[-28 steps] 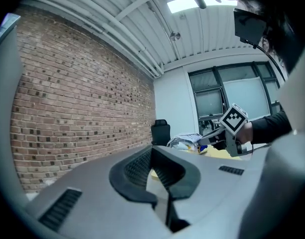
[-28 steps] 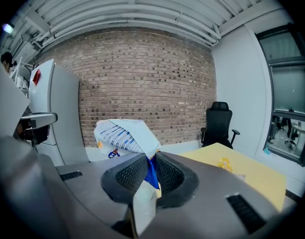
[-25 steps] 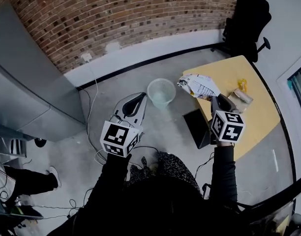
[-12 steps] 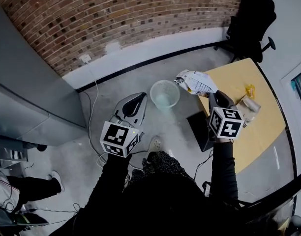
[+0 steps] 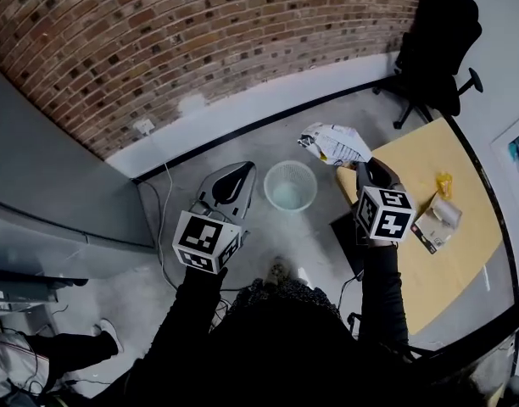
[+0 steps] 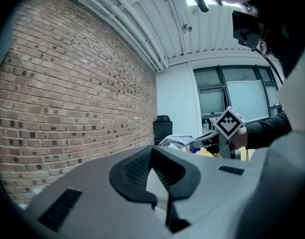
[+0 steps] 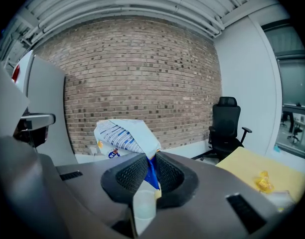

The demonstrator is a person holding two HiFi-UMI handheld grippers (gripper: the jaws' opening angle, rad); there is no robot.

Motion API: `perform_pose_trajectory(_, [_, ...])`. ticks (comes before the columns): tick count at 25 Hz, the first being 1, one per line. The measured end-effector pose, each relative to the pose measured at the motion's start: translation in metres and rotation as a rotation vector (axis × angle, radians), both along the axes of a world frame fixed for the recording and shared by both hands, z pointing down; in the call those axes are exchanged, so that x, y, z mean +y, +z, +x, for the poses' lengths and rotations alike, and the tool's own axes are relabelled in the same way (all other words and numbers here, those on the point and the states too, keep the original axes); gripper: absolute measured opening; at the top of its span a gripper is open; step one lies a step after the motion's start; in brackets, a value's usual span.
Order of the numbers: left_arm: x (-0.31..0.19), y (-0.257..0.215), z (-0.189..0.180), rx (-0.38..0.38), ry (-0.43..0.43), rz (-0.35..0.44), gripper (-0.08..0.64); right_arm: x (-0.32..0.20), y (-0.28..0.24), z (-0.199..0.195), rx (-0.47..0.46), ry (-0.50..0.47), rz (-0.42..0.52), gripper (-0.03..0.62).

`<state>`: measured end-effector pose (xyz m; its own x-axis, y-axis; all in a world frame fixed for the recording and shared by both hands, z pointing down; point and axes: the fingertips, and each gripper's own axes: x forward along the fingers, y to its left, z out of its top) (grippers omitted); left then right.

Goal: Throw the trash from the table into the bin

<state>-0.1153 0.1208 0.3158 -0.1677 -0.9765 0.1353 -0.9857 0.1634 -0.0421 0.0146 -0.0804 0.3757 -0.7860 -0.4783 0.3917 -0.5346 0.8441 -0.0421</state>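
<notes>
Over grey floor (image 5: 242, 147), my right tongs (image 5: 362, 164) grip a crumpled bag (image 5: 332, 142) at two o'clock from the bin (image 5: 290, 185), left tongs (image 5: 245, 170) clenched empty.

I see bag (image 5: 334, 143) white, blue-striped print. Bin (image 5: 270, 195) pale, translucent. Table (image 5: 421, 159) yellow. Wall (image 5: 200, 32) red-brown brick, white base strip. Chair (image 5: 442, 32) black. Floor (image 5: 276, 236) grey. Marker cubes (image 5: 207, 240) black-and-white squares.

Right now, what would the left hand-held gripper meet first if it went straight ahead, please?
Nothing near; the left hand-held gripper seems aimed at the far black chair, though depth is unclear.
</notes>
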Motion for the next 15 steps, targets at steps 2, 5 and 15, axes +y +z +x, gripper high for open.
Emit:
perform_pose_trajectory(2, [-0.012, -0.002, -0.016, -0.007, 0.01, -0.009, -0.003, -0.012, -0.001, -0.015, -0.012, 0.011, -0.007, 0.055])
perform_pose_trajectory(5, [-0.024, -0.007, -0.038, -0.024, 0.017, -0.019, -0.003, -0.023, -0.001, -0.038, -0.026, 0.014, -0.017, 0.055])
perform_pose_trajectory(15, [-0.04, 0.002, -0.075, -0.007, 0.032, -0.053, -0.005, -0.025, 0.014, -0.081, -0.032, 0.021, -0.047, 0.055])
